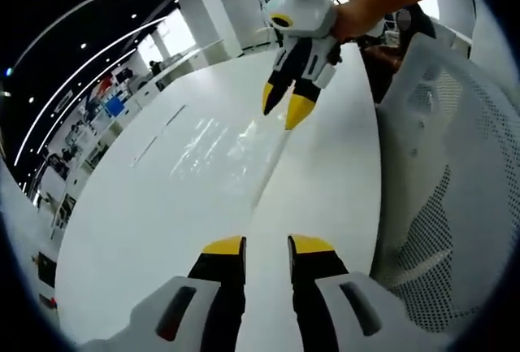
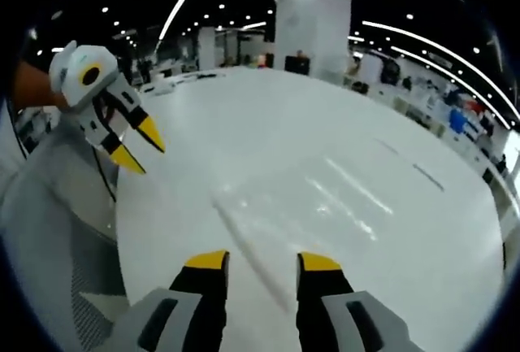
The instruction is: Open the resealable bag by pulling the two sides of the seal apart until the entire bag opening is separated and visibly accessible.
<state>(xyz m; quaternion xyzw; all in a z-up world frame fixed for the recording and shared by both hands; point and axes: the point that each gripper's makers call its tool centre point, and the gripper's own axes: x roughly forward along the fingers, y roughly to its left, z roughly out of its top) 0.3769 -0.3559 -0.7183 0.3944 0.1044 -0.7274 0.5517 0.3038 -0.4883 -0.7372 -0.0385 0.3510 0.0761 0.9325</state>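
STATE: left gripper and right gripper both hovering with jaws released, nothing held | BAG: clear resealable bag flat on white counter, well ahead of both, seal untouched | RISK: transparent film under glare, easy to misjudge seal edge; pinching 2 layers together, bag sliding.

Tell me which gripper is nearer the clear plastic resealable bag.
Right gripper, probably: its open jaws straddle the bag edge; the left gripper hovers open just short of it.
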